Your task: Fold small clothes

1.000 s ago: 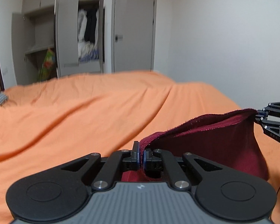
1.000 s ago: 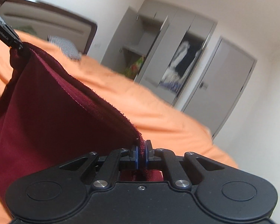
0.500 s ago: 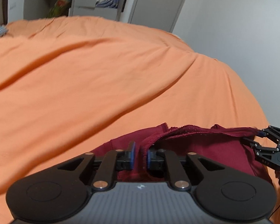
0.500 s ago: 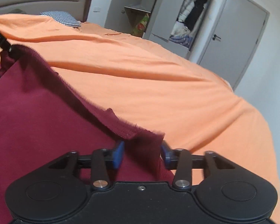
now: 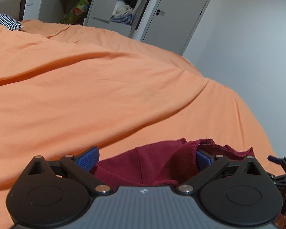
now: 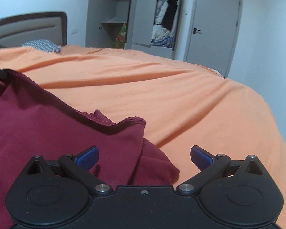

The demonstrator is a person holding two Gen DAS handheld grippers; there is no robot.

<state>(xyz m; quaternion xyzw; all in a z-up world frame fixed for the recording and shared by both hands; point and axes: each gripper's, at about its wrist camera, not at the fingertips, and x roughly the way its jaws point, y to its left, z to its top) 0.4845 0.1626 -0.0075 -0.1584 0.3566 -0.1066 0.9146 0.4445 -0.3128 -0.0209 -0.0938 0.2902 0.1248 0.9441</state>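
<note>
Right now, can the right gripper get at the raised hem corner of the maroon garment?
Probably yes. The right gripper is open, and the raised hem corner of the maroon garment stands just ahead of its fingers, with only loose cloth and orange bedcover around it, nothing blocking.

Bedroom around an orange-covered bed

An orange sheet [image 6: 181,95] lay wrinkled over the bed, with a checked pillow [image 6: 42,44] at its far end beside a padded headboard [image 6: 28,28]. Behind the bed stood a grey wardrobe [image 6: 143,15], its doors open on hanging and piled clothes [image 6: 163,28] and a bright bag [image 6: 121,36] below a shelf. A closed grey door [image 6: 213,26] stood right of it in the white wall [image 5: 247,38].
</note>
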